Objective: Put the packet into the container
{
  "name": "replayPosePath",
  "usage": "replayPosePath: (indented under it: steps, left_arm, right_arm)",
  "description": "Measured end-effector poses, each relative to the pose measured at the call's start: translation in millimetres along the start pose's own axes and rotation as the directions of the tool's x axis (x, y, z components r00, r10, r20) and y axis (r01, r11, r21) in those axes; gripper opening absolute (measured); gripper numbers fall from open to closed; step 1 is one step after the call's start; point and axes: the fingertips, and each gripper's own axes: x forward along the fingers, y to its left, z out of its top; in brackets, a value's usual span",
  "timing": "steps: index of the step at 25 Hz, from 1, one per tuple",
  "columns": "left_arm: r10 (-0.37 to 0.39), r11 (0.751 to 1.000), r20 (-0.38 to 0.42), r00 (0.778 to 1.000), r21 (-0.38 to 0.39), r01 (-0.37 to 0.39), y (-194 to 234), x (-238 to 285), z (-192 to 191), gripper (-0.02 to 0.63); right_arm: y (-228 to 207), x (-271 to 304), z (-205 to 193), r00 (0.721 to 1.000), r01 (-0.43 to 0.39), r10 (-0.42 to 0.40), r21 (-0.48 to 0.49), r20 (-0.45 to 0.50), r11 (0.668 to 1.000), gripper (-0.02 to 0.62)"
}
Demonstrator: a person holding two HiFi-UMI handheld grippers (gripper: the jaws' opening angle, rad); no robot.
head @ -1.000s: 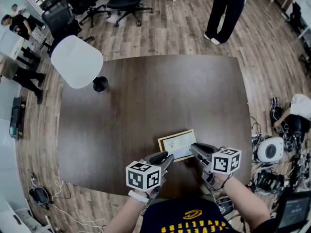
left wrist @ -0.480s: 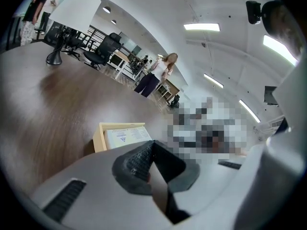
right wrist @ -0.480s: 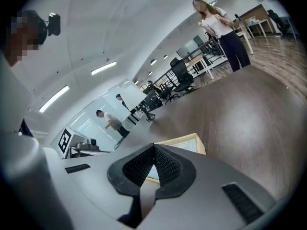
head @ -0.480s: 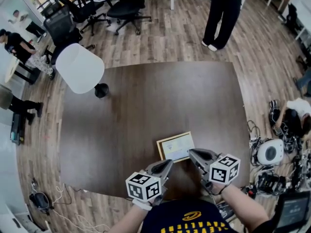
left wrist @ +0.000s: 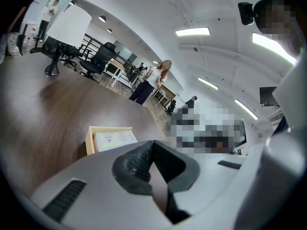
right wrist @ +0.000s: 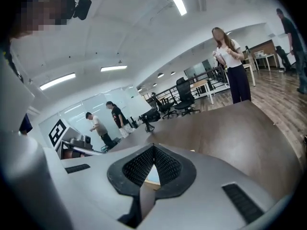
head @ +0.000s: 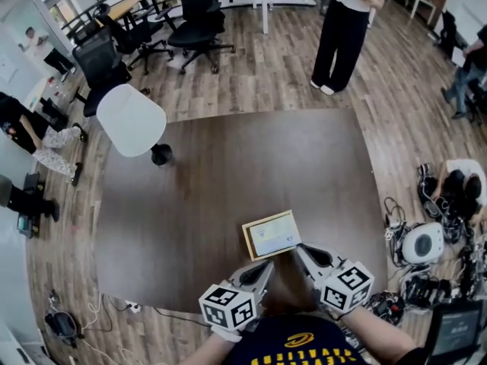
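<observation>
Status: looks done to me. The packet (head: 274,237) lies flat inside the container (head: 246,239), a shallow cream-rimmed tray on the dark surface (head: 221,166), near the front edge and a bit right of centre. In head view it sits within the rim on all sides, with nothing hanging over that I can see. Left gripper view agrees: packet face-up in the tray, rim showing along its left and near sides.

left gripper (head: 264,267): jaws together, nothing between the pads.
right gripper (head: 303,252): same, jaws together, empty.

Both sit at the near edge of the surface, just beside the container's near side, one toward each corner, tips pointing at it. The left tip looks clear of the rim. The right tip is so close to the near-right corner that I can't tell whether it touches. Right gripper view shows only a sliver of the tray past the closed tips.

Left to do: nothing on the task itself, by my read. No second packet on the surface and no lid in view. Only open check is seating: it looks flat, but the far corners aren't verifiable from these angles.

Background: white chair (head: 131,120) and a standing person (head: 342,33) beyond the far edge, neither in the way.
</observation>
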Motion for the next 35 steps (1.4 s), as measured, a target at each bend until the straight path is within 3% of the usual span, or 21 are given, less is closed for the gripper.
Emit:
replayPosePath:
  steps: [6, 11, 17, 24, 35]
  left_arm:
    - [-0.013, 0.999, 0.033, 0.999, 0.040, 0.011, -20.8, -5.8, -4.5, -0.002]
    - [-0.015, 0.979, 0.132, 0.991, 0.204, -0.012, -41.7, -17.3, 19.8, -0.002]
    - [-0.047, 0.935, 0.195, 0.980, 0.353, -0.025, -67.1, -27.2, 32.7, -0.002]
    - [-0.058, 0.929, 0.215, 0.975, 0.368, -0.026, -73.3, -34.1, 34.7, -0.002]
    - [-0.076, 0.923, 0.249, 0.966, 0.384, -0.026, -77.3, -34.3, 41.0, -0.002]
  right_arm:
    - [11.9, -24.8, 17.1, 0.995, 0.038, -0.036, -0.023, 0.096, 0.999, 0.009]
    - [29.7, -38.1, 35.7, 0.981, 0.067, -0.046, -0.109, 0.188, 0.992, 0.009]
    - [57.9, -47.9, 53.6, 0.966, 0.036, 0.019, -0.208, 0.256, 0.977, 0.009]
    - [80.1, -55.5, 72.2, 0.944, 0.044, 0.059, -0.301, 0.325, 0.953, 0.009]
    - [84.2, -57.8, 68.6, 0.945, 0.040, 0.076, -0.341, 0.319, 0.939, 0.009]
